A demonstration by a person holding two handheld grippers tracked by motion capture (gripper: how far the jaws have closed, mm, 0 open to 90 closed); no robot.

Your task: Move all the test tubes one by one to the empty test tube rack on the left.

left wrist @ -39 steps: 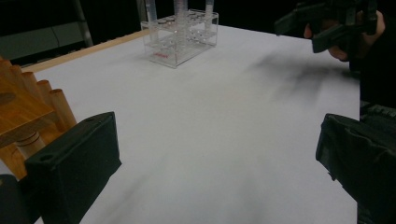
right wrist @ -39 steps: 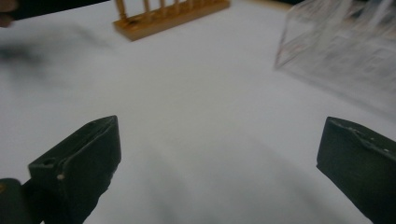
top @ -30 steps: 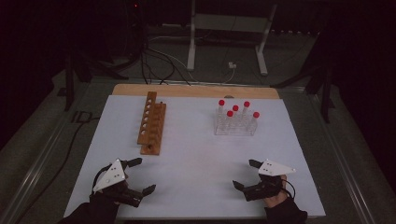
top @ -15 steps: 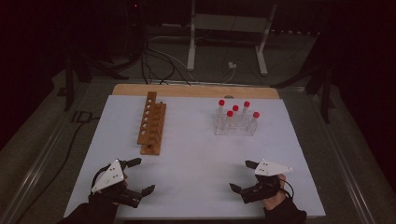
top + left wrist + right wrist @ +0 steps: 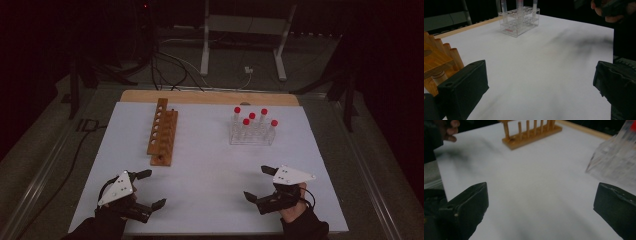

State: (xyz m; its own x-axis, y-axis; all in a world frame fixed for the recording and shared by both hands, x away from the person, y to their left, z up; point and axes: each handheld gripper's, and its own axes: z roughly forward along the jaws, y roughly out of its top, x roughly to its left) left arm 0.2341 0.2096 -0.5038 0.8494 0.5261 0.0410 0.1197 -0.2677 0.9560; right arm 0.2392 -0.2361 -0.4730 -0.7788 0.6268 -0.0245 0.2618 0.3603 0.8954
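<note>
Tubes (image 5: 252,125) all sit in the clear rack (image 5: 251,137), wooden rack (image 5: 163,131) empty; left gripper (image 5: 148,188) and right gripper (image 5: 258,183) fingers spread wide, holding nothing. Looks unstarted.

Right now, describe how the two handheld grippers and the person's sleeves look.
Left gripper and right gripper match: black bodies with two blocky black fingers, each topped by a pale grey three-cornered plate dotted with small holes. A thin black cable loops behind each. The person's sleeves are dark.
</note>
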